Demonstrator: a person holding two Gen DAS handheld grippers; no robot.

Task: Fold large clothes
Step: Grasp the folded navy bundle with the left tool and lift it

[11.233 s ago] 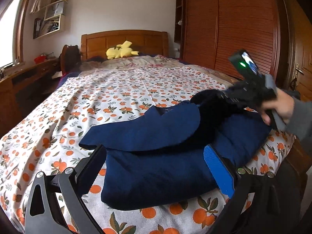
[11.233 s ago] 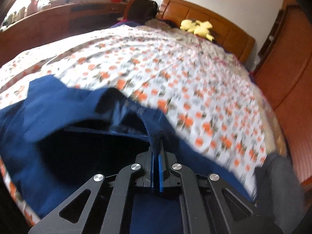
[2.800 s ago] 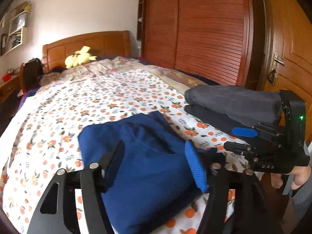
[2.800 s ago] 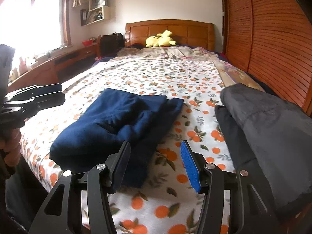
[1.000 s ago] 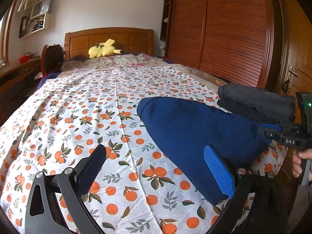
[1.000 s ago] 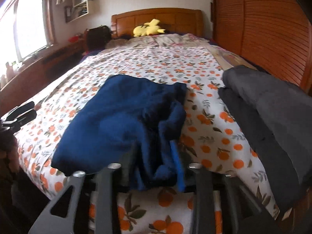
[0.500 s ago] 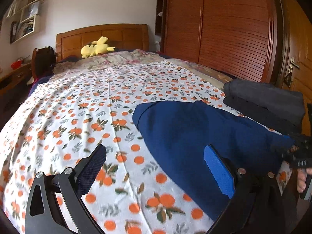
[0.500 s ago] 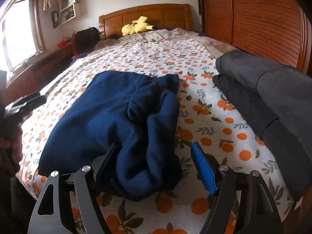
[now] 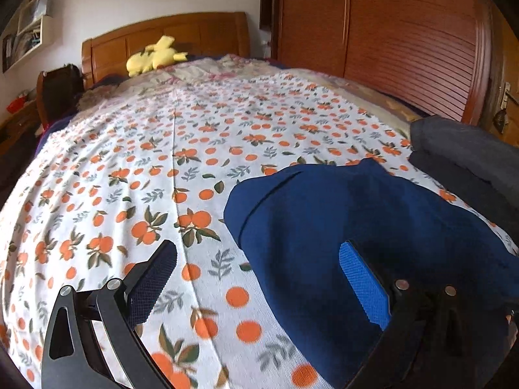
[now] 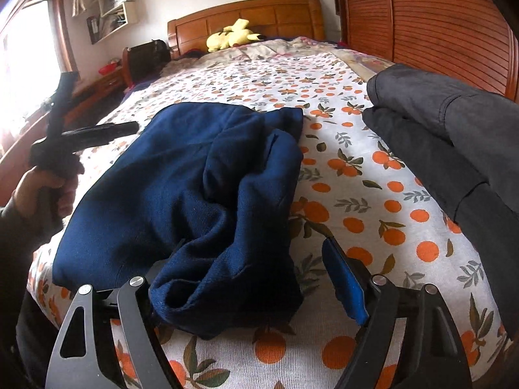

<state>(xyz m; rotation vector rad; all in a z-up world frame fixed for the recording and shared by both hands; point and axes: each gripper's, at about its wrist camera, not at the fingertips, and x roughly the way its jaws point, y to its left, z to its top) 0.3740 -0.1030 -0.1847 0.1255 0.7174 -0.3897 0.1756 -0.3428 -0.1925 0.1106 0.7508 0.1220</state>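
Note:
A dark blue garment (image 10: 181,178) lies folded in a thick bundle at the foot of the bed; it also shows in the left wrist view (image 9: 340,214). Its right end is bunched and rumpled (image 10: 233,278). My right gripper (image 10: 253,278) is open, its jaws standing on either side of that bunched end, not closed on it. My left gripper (image 9: 259,278) is open over the bedsheet (image 9: 146,168), its right finger (image 9: 363,288) over the garment's left part. It also shows in the right wrist view (image 10: 97,129), held in a hand.
A stack of folded dark grey clothes (image 10: 454,136) lies on the bed's right side, also in the left wrist view (image 9: 464,159). A yellow plush toy (image 10: 232,37) sits at the headboard. A wooden wardrobe (image 9: 389,39) stands at the right. A desk (image 10: 94,94) stands along the left.
My right gripper has let go of the garment's bunched end and opened wide around it. The left gripper has swung slightly left and stays open.

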